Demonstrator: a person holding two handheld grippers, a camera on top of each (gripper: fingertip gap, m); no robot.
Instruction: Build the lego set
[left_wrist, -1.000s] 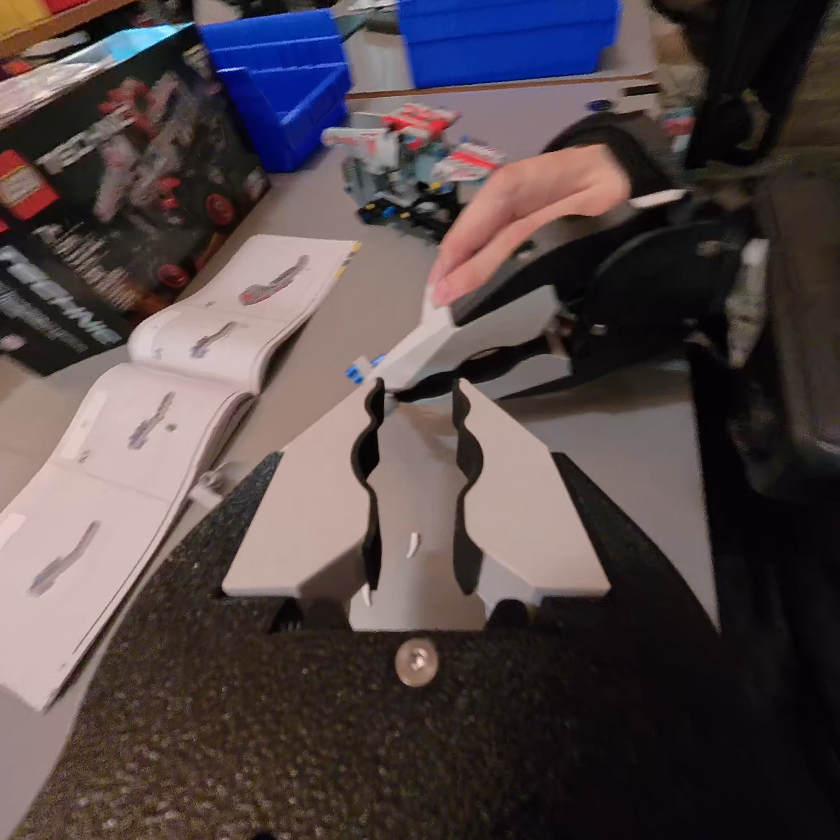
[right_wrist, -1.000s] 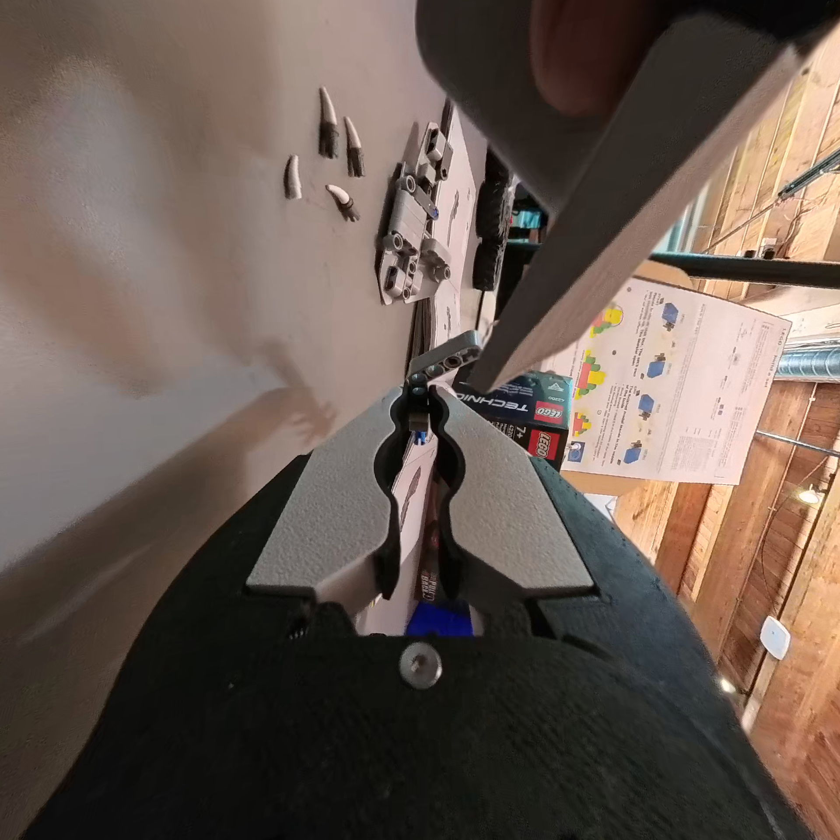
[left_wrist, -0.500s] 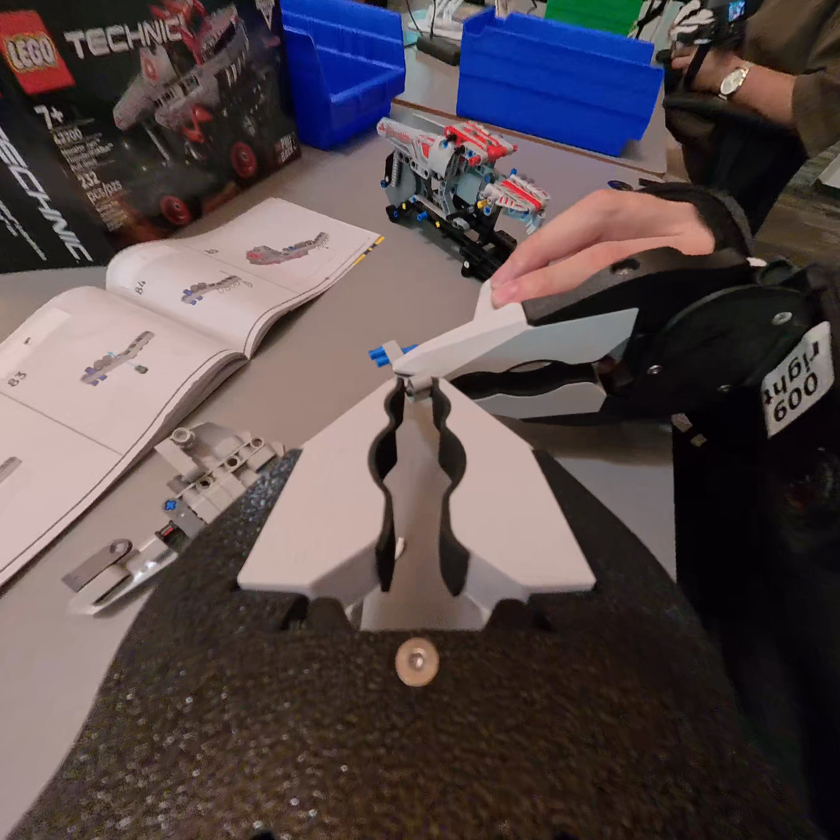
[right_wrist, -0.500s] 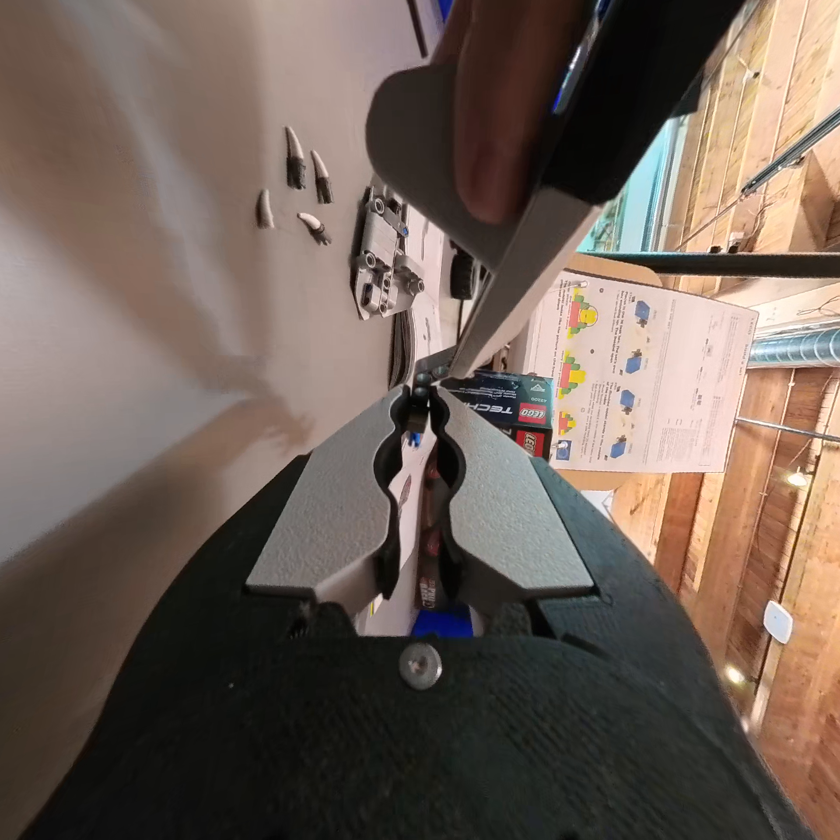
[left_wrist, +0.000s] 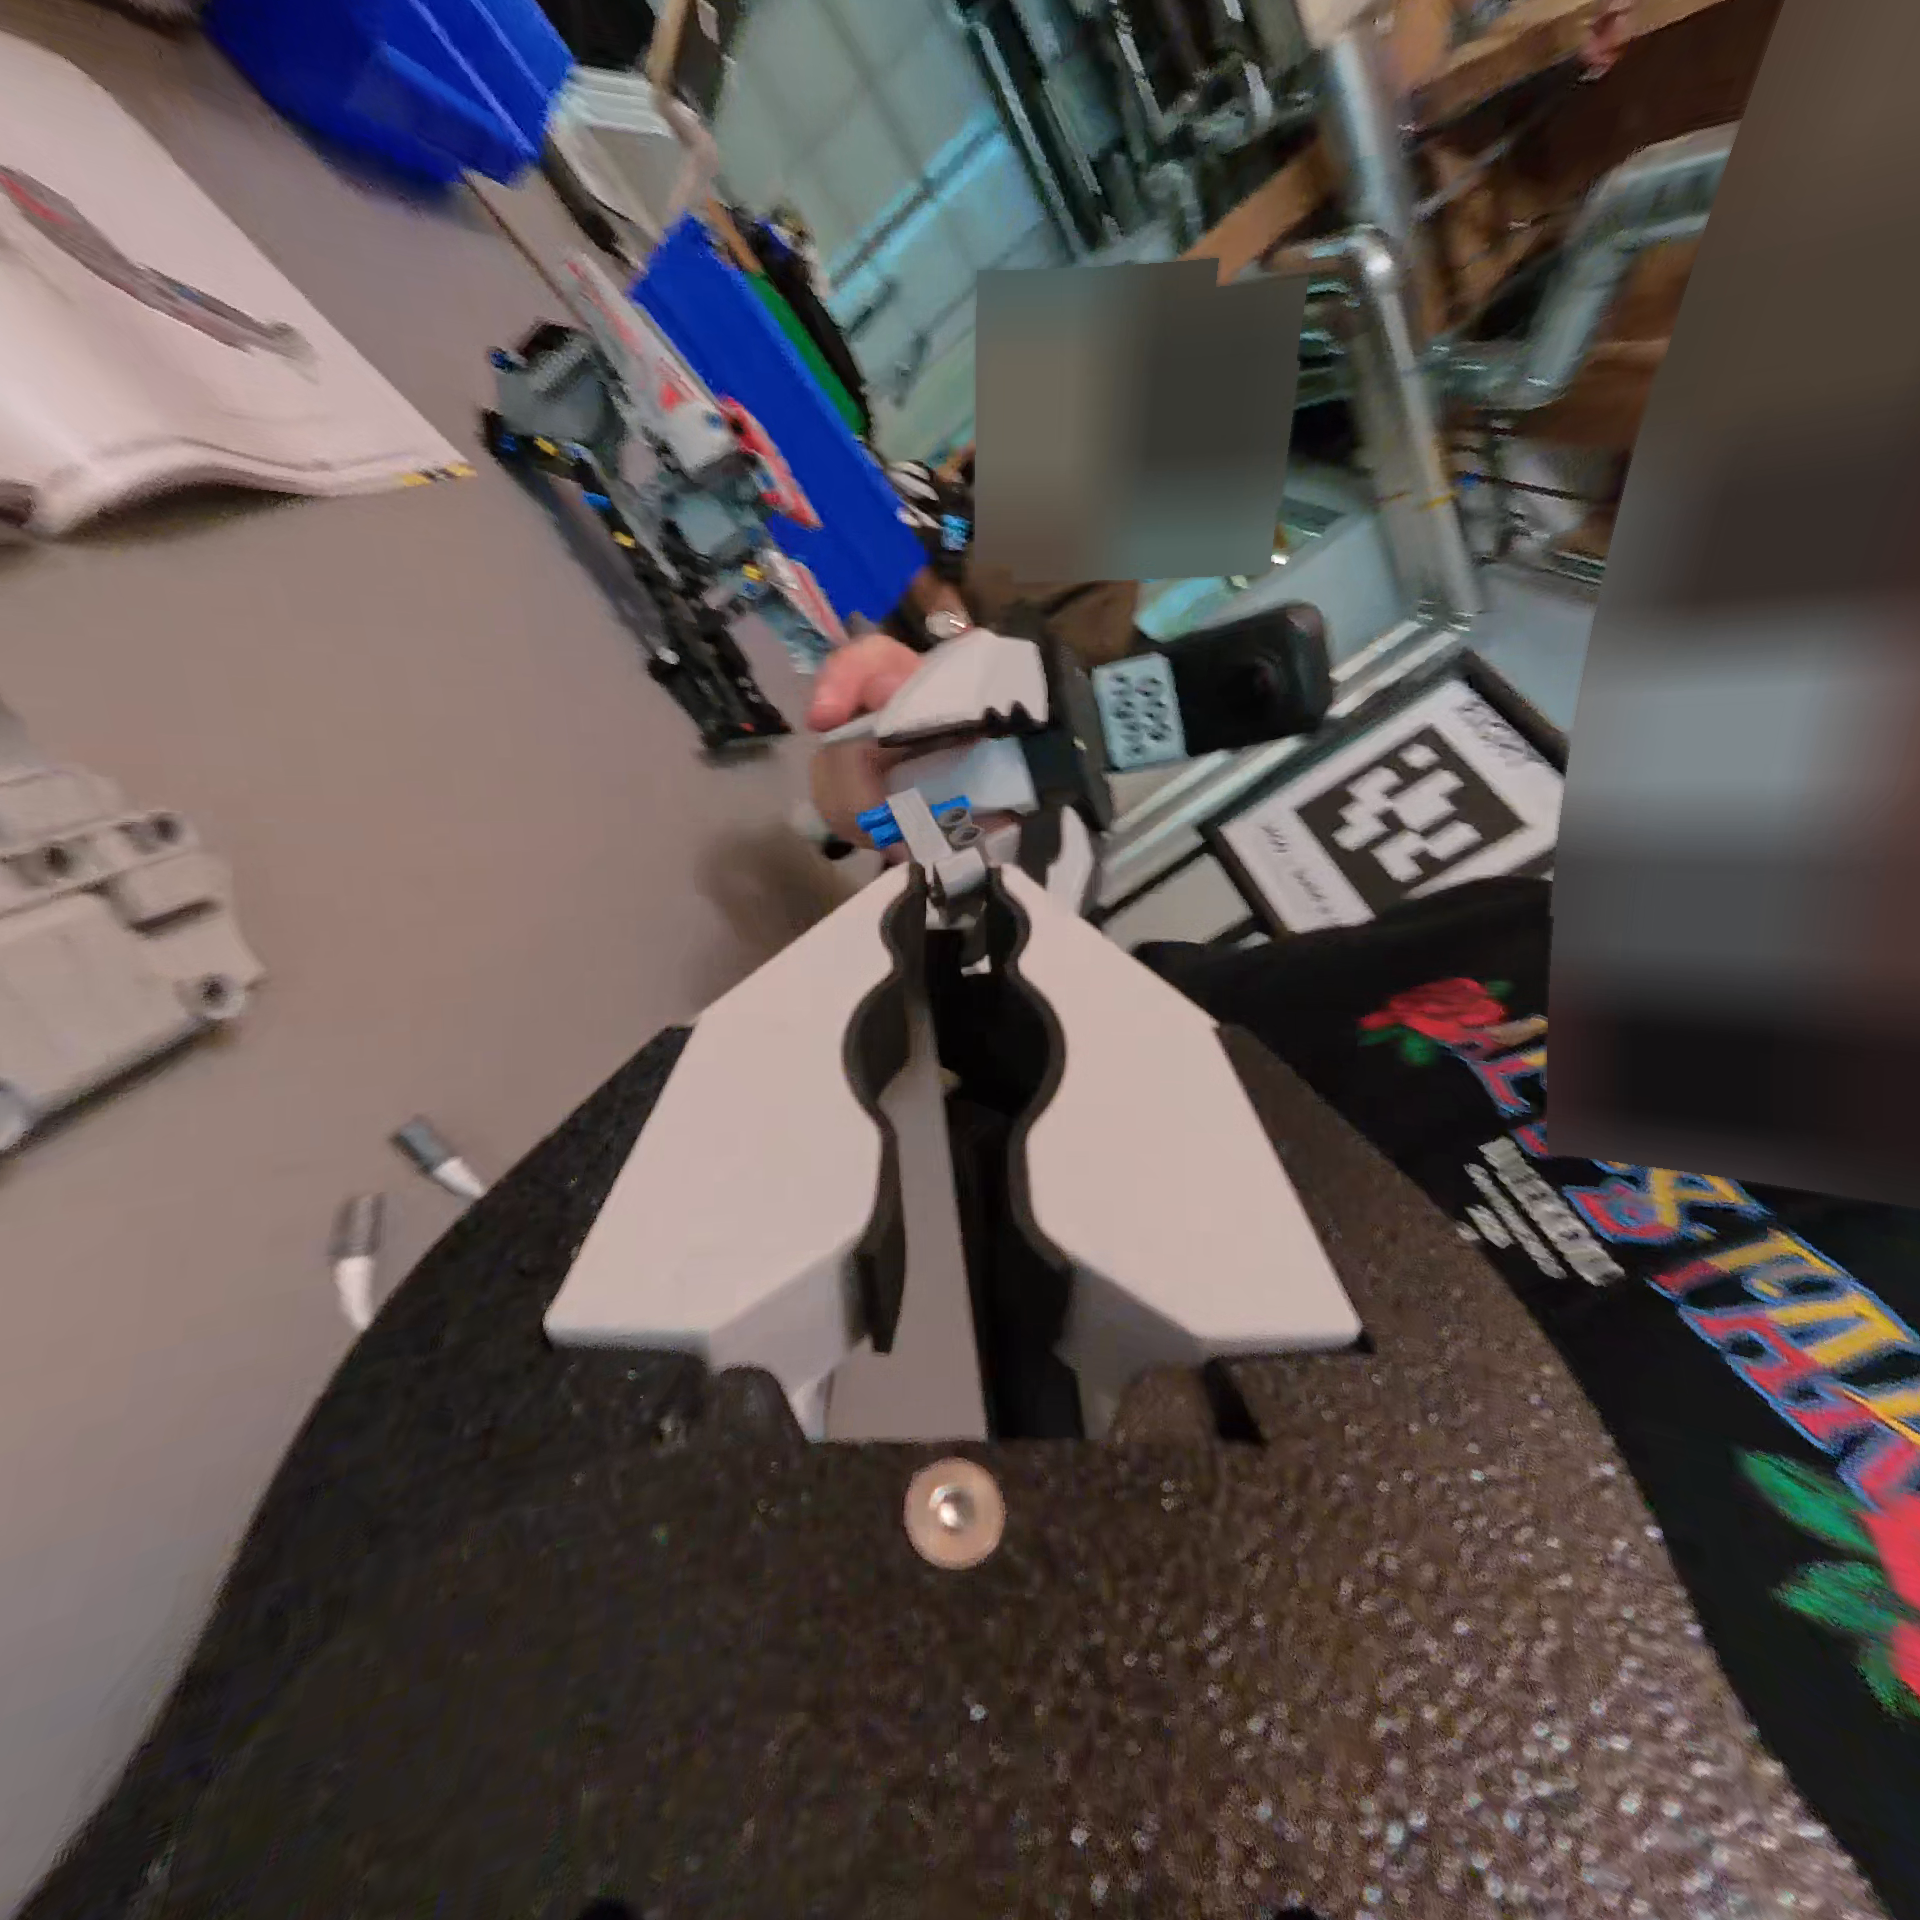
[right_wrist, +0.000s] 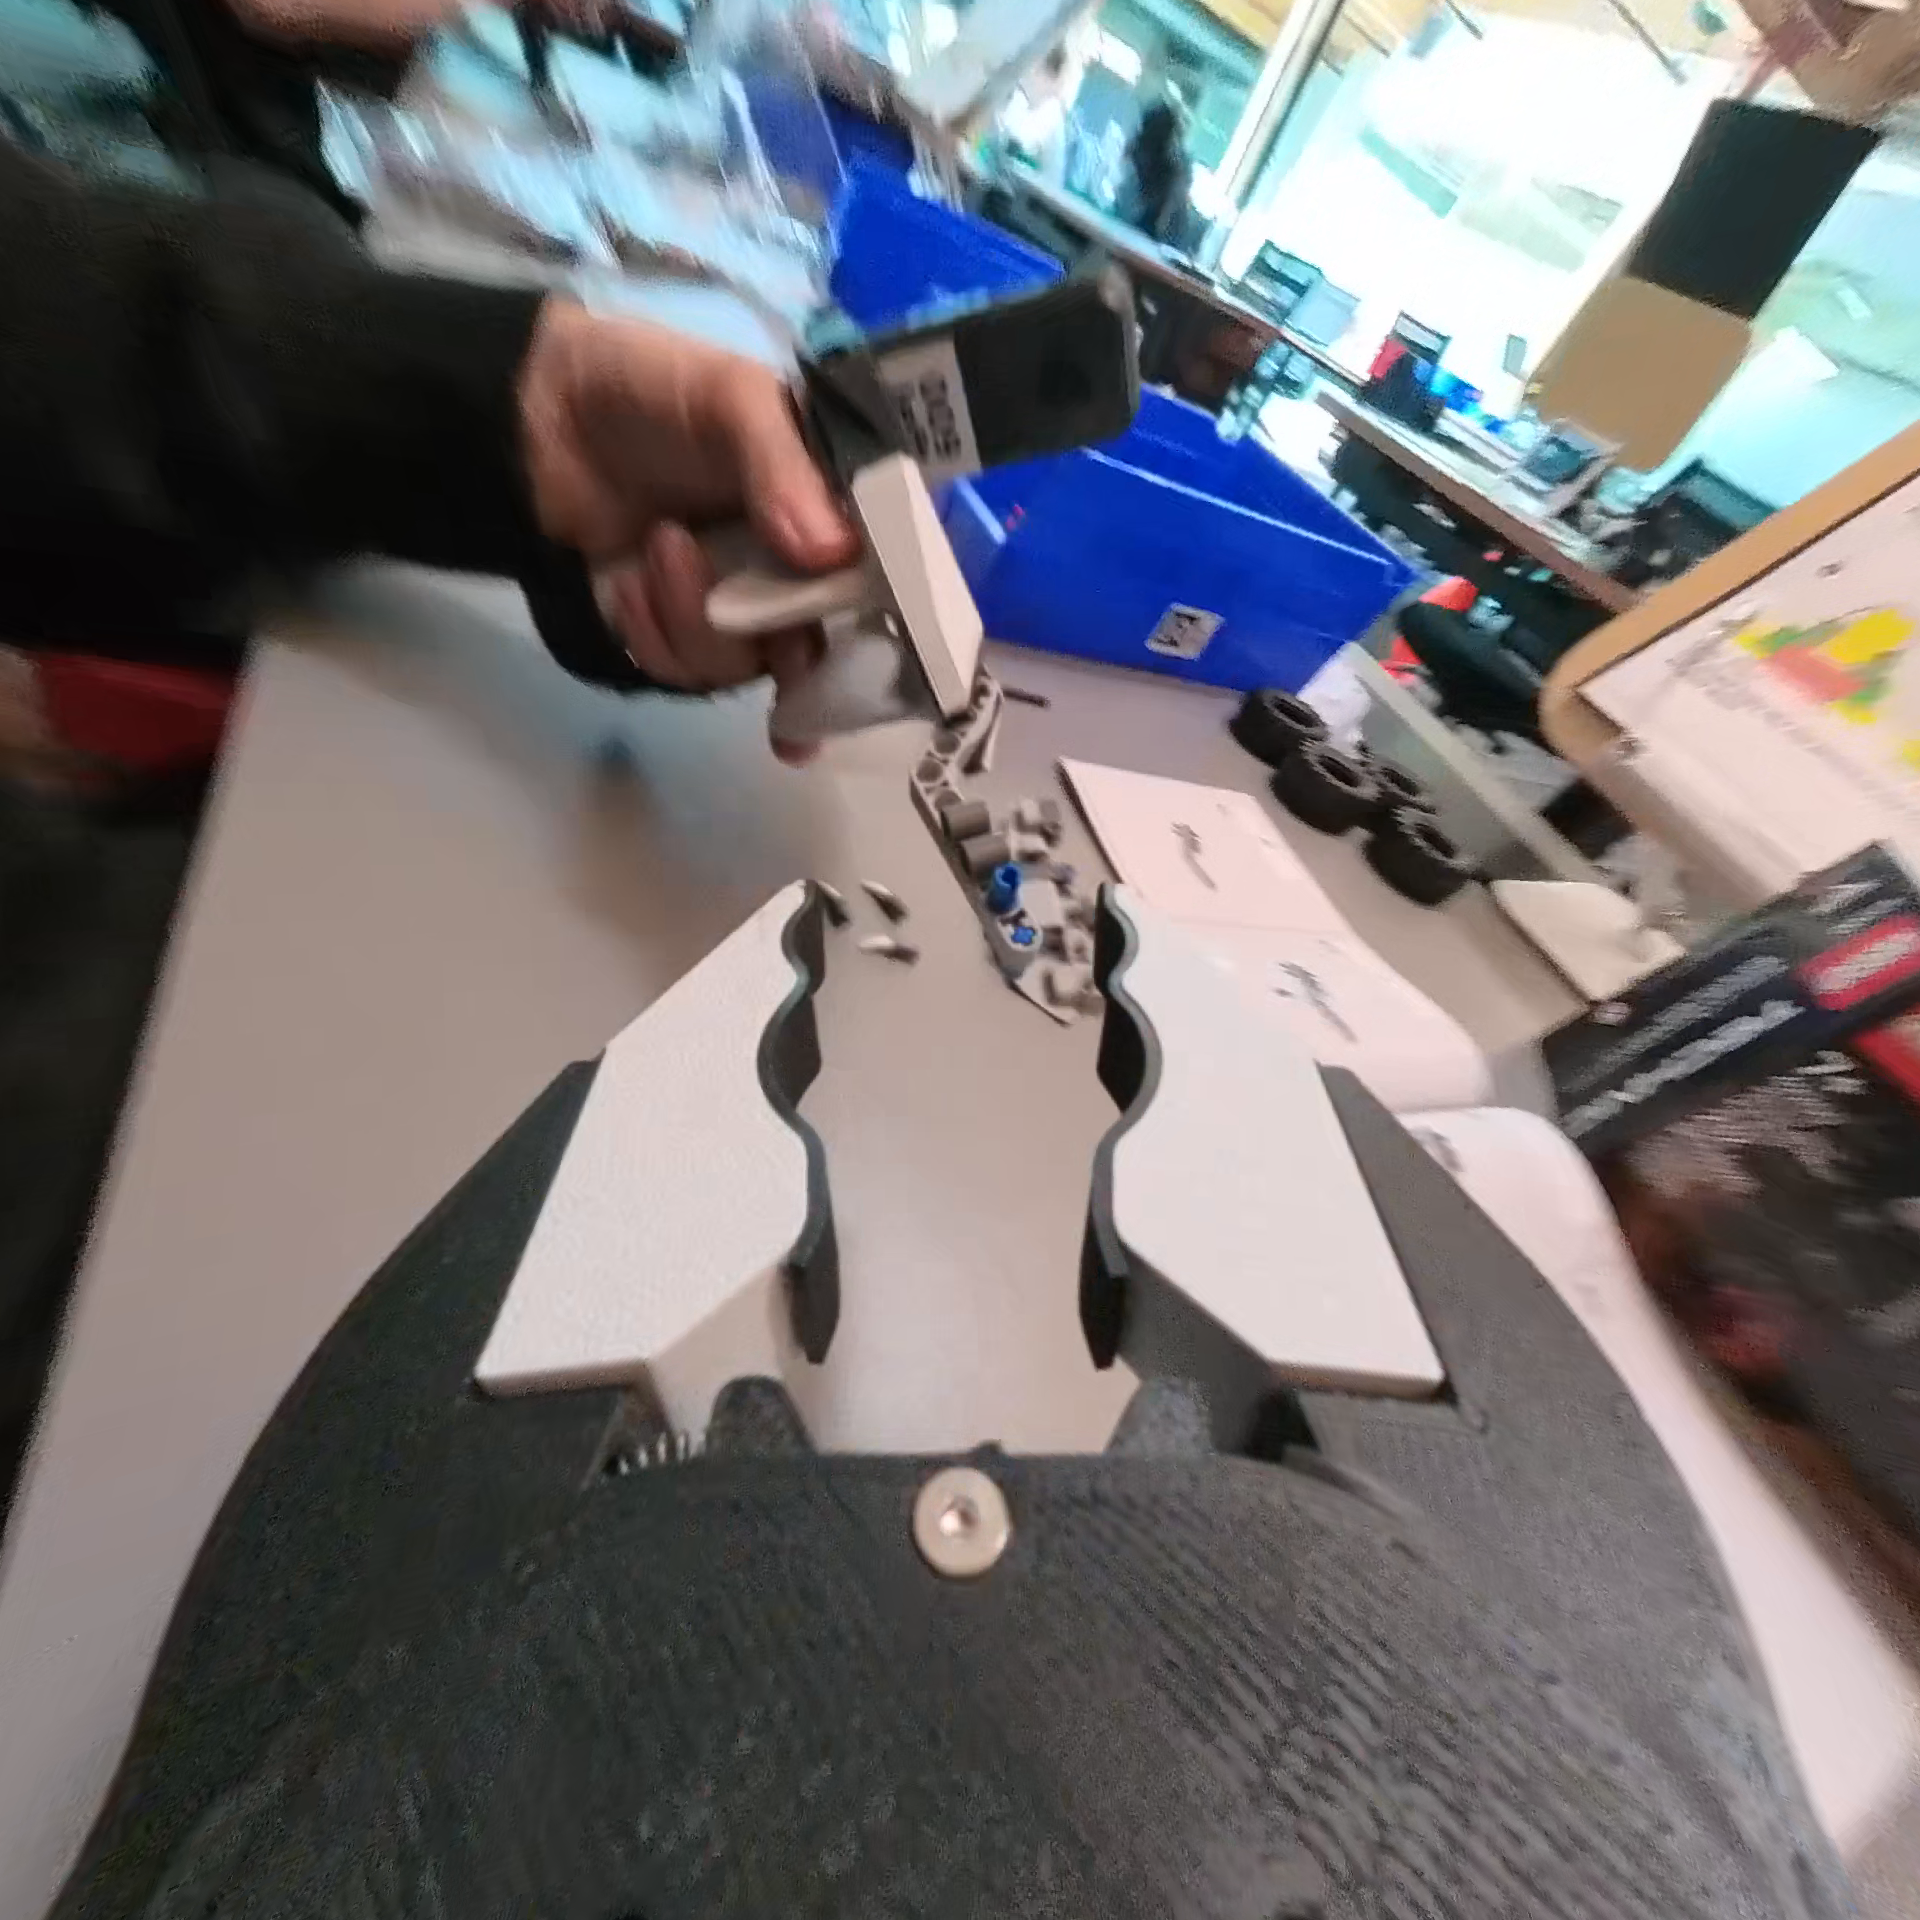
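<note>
My left gripper (left_wrist: 956, 894) is shut on a small grey beam with blue pins (left_wrist: 935, 831) and holds it above the table. In the right wrist view the same gripper (right_wrist: 951, 696) is held by a hand, with the grey beam (right_wrist: 971, 732) at its tip. My right gripper (right_wrist: 956, 914) is wide open and empty, and it also shows farther off in the left wrist view (left_wrist: 961, 722). A grey sub-assembly (right_wrist: 1029, 914) lies on the table beyond it, and also shows in the left wrist view (left_wrist: 104, 935). Small tooth pieces (right_wrist: 878, 920) lie beside it.
The partly built model (left_wrist: 686, 488) stands by blue bins (left_wrist: 769, 416). The open instruction booklet (right_wrist: 1195, 862), black wheels (right_wrist: 1340, 790) and the set's box (right_wrist: 1745, 1039) lie to the right. More blue bins (right_wrist: 1143, 540) stand behind. A person in a black shirt (left_wrist: 1558, 1195) is close by. The grippers are tip to tip, or close to it.
My right gripper has let go of the grey beam, opened wide and drawn back. My left gripper has closed on the beam and now holds it alone. Both views have swung round.
</note>
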